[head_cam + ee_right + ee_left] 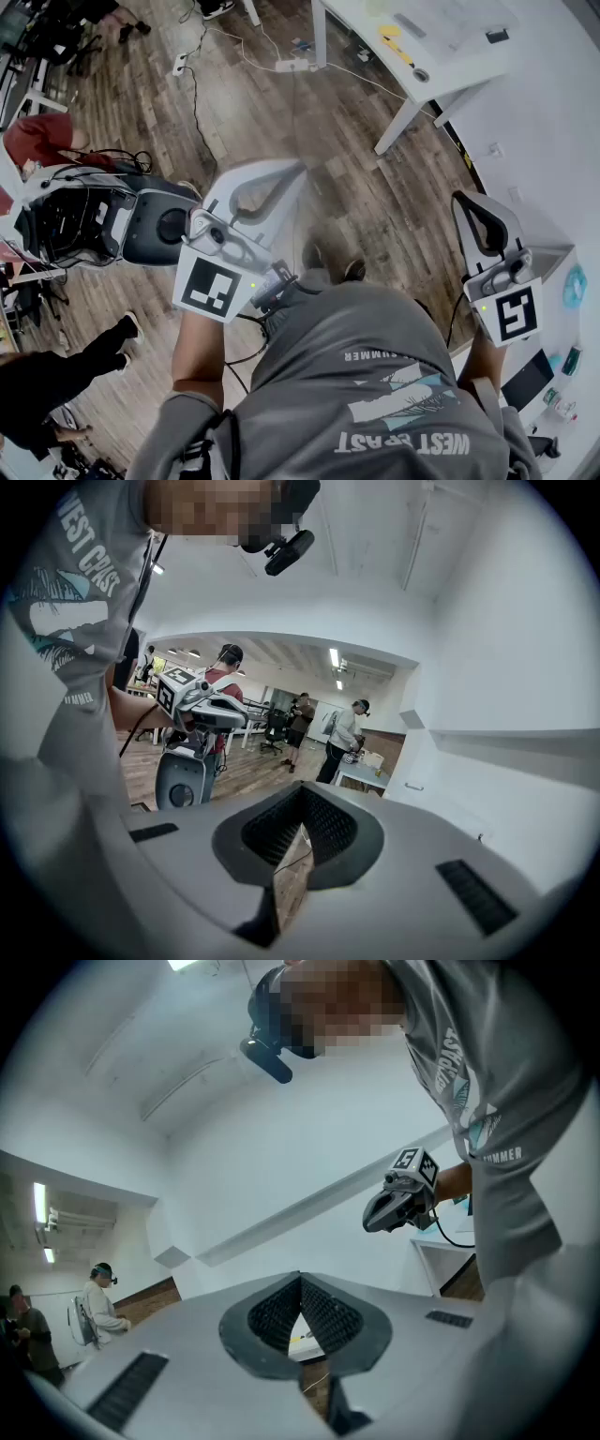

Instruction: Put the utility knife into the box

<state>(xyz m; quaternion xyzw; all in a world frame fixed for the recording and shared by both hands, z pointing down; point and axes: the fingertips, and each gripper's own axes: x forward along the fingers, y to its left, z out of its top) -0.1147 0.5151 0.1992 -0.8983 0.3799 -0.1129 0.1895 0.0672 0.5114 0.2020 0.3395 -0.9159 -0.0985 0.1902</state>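
Wood-plank floor [356, 169] is most of what we've got under us right now, so the task isn't really under way. We're standing with both tools held out in front of our chest, tips pointing away from us. The left tool [286, 173] has its jaws pressed together with nothing between them, and the right tool [469, 208] is the same, closed up and empty. Honestly, we can't spot the utility knife or the box anywhere for sure. Best bet is the white surface [548, 248] along our right side, where a teal round thing [574, 285] and a dark flat item [527, 377] sit. The other white surface [450, 66], further off ahead and to the right, carries something yellow [392, 37] that's too small to identify. Either way it all lies to our right, so the right tool is the nearer one, just beside that first edge. Which way the knife's long axis runs we can't say until we turn and look.
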